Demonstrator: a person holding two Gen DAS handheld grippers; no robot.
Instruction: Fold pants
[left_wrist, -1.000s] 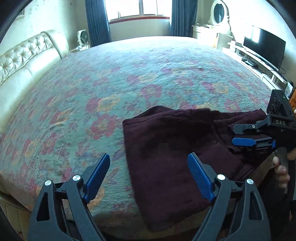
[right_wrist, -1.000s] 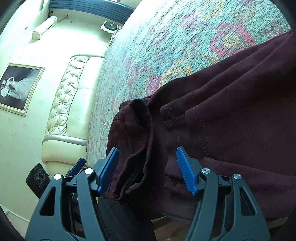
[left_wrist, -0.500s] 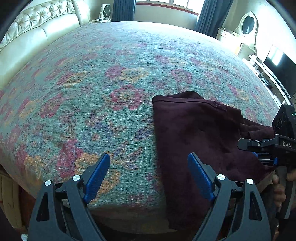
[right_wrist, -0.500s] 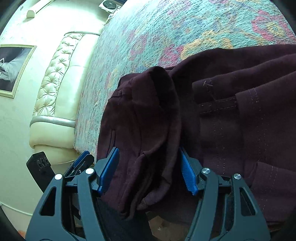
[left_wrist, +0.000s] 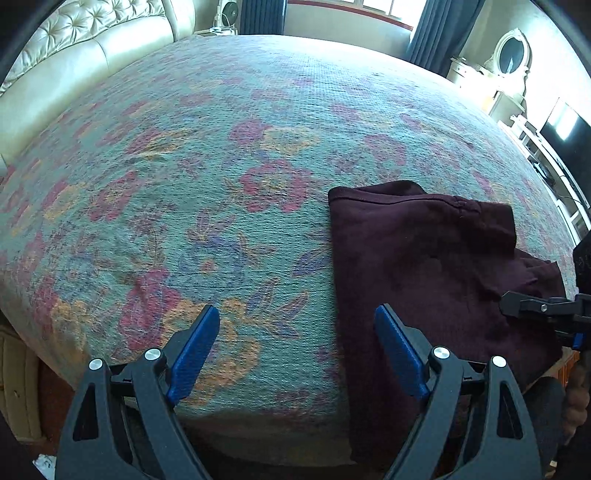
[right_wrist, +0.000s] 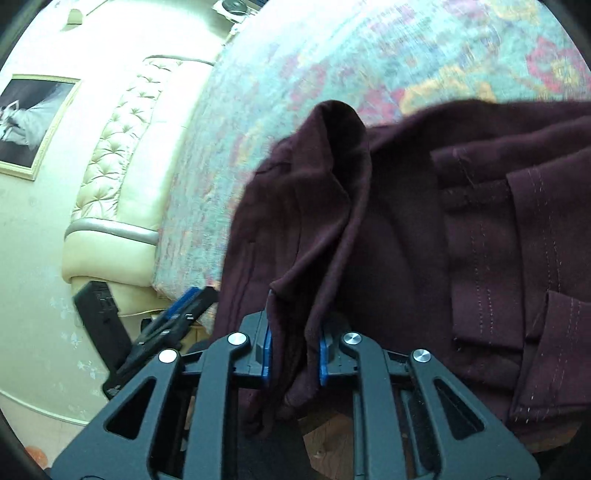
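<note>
Left gripper (left_wrist: 295, 332) spread wide, nothing between the pads, hovering over the floral bedspread (left_wrist: 221, 166) just left of the pants (left_wrist: 424, 266). Pants: dark maroon, bunched at the bed's near edge, partly hanging off. Right gripper (right_wrist: 293, 354) jaws just closed, pinching a raised fold of pants fabric.

Soft cloth and hard plastic on a woven bedspread.
Matt maroon cloth pants (left_wrist: 424, 266) with pale stitching at 3 o'clock; rough woven floral bedspread (left_wrist: 221, 166); gripper (right_wrist: 293, 354) of matt black plastic, ribbed blue pads, shiny metal screws; glossy tufted cream headboard (left_wrist: 74, 48).
</note>
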